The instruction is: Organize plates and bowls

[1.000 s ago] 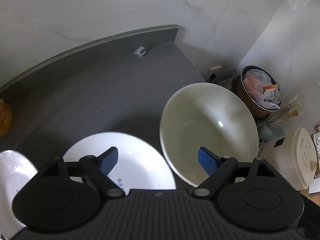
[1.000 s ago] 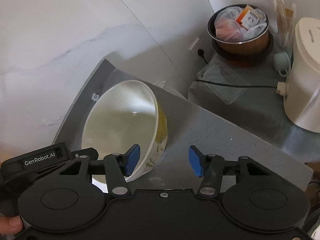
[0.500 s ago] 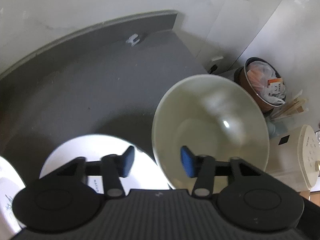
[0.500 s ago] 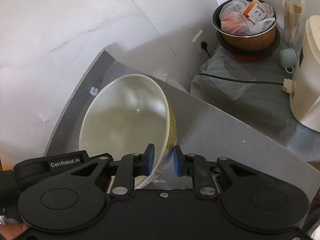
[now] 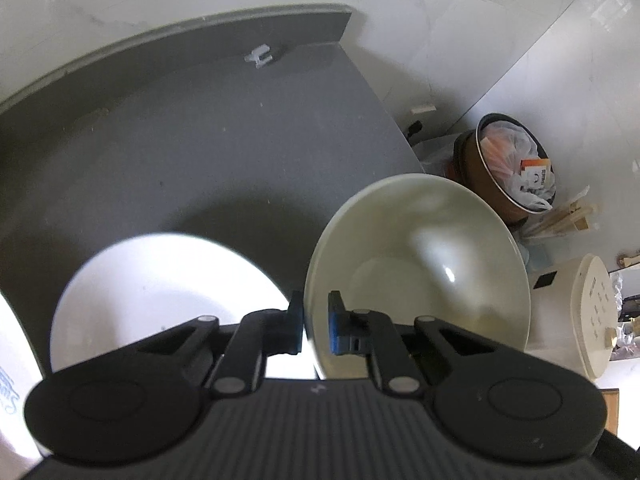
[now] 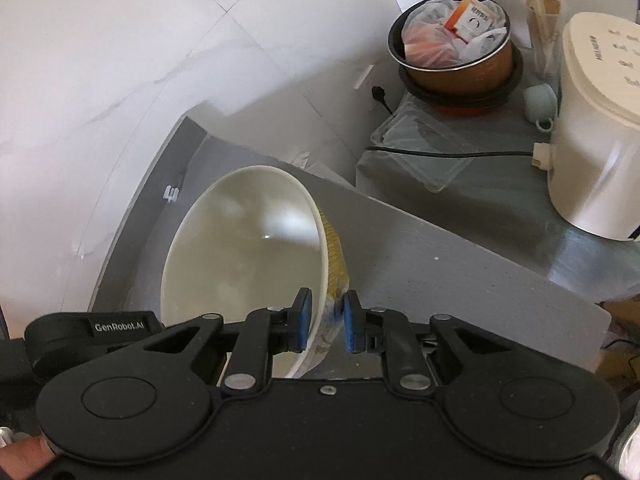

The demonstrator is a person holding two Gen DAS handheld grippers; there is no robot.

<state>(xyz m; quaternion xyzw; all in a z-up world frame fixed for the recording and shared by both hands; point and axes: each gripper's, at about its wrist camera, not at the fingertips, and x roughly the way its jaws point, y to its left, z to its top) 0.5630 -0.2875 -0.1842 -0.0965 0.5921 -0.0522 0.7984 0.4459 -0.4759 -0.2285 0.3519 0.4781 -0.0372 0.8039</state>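
Grey desk (image 5: 168, 160) meets a white tiled wall, and on it the cream bowl (image 5: 420, 264) is pinched at opposite rims by both tongs, left tongs (image 5: 315, 322) having just closed on its near-left rim, right tongs (image 6: 324, 320) clamped across the yellow-patterned wall. Thin rim grips could slip and let it tip onto the white plate (image 5: 160, 292) just beside. Open desk lies behind; the right edge drops close by.

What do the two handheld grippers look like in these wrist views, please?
Both the left gripper and the right gripper have matte black bodies with two round pivot housings, silver rivets and black linkage arms ending in flat blue pads. The left's deck is ribbed. In the right view, white "GenRobot.AI" lettering marks the left gripper's black housing.
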